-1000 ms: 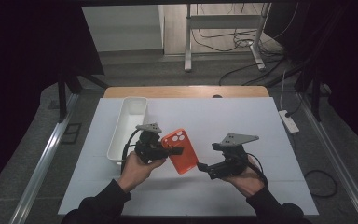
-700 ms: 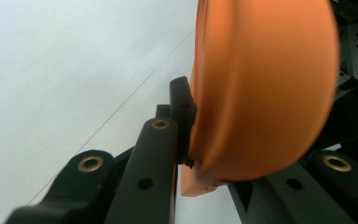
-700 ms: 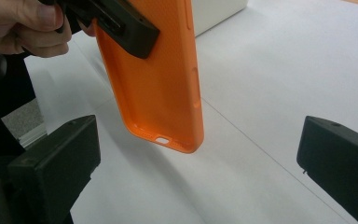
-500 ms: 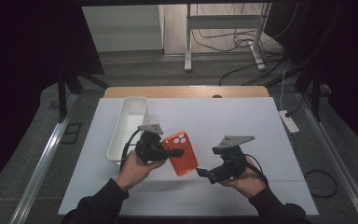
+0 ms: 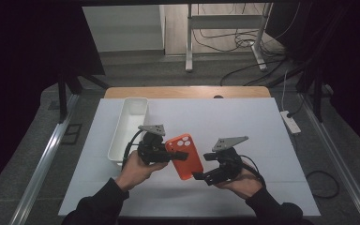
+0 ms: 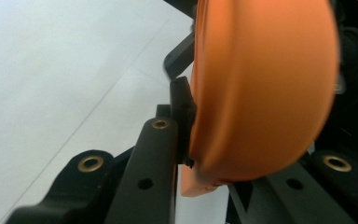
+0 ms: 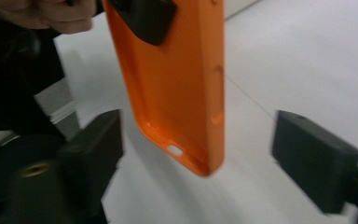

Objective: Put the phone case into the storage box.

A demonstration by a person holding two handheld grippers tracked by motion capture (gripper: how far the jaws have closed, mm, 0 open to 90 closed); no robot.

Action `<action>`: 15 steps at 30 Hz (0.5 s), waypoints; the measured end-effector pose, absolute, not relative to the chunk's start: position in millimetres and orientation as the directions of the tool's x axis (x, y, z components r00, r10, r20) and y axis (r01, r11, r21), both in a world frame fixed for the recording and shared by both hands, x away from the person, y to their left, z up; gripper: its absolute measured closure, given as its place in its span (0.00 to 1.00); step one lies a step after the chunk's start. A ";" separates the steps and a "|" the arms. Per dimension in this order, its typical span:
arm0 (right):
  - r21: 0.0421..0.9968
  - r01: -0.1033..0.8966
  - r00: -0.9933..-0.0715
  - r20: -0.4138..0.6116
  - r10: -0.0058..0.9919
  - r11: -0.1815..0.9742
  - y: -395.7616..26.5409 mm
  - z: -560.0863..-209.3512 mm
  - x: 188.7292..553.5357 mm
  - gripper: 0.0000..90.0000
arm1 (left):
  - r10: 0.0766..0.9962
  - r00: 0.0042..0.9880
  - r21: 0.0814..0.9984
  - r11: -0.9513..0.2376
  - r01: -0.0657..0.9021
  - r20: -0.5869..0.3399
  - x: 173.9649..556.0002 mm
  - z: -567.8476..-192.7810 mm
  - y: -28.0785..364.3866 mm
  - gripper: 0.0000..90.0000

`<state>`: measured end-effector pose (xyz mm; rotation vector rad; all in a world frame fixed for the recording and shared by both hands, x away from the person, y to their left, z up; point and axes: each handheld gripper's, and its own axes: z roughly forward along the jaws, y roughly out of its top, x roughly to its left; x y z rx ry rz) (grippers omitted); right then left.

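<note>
An orange phone case (image 5: 185, 158) is held above the white table, camera cut-out end toward my left gripper (image 5: 178, 153), which is shut on that end. In the left gripper view a black pad (image 6: 182, 105) presses against the case's curved edge (image 6: 261, 88). My right gripper (image 5: 201, 167) stands open to the right. Its jaws have just been closing, with the case's lower end (image 7: 177, 93) between them and touching neither. The right gripper (image 7: 205, 149) has a clear gap on both sides of the case.
A long white tray (image 5: 131, 123) lies on the table left of my left hand. The table's wooden back edge (image 5: 187, 92) runs across behind. A white power strip (image 5: 291, 123) lies on the floor at the right.
My right gripper has shifted left toward the case, so the case's lower end now lies between its jaws. The left hand and the case have barely moved.
</note>
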<state>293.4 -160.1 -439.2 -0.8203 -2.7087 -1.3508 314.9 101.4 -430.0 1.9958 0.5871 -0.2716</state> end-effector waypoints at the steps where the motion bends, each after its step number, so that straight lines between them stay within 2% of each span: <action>1: 0.745 0.452 -0.867 0.237 0.438 0.490 -159.7 -439.5 293.5 0.27 | 0.271 0.863 0.770 -0.394 0.503 -0.426 314.0 -429.4 99.6 0.94; 2: 0.745 0.452 -0.867 0.237 0.438 0.490 -159.7 -439.5 293.5 0.27 | 0.271 0.863 0.770 -0.394 0.503 -0.426 314.0 -429.4 99.6 0.94; 3: 0.749 0.457 -0.871 0.269 0.411 0.479 -159.2 -440.1 294.7 0.36 | 0.245 0.872 0.773 -0.404 0.489 -0.424 312.9 -429.1 97.4 0.94; 6: 0.745 0.465 -0.871 0.285 0.401 0.479 -158.7 -440.9 296.1 0.39 | 0.228 0.879 0.776 -0.413 0.477 -0.419 311.4 -428.3 95.2 0.94; 10: 0.745 0.457 -0.881 0.301 0.365 0.486 -157.2 -442.6 297.3 0.49 | 0.201 0.886 0.783 -0.416 0.463 -0.418 310.0 -427.2 92.8 0.94; 15: 0.749 0.430 -0.899 0.302 0.318 0.504 -153.6 -443.3 295.4 0.68 | 0.178 0.890 0.788 -0.415 0.454 -0.419 309.0 -427.0 91.0 0.94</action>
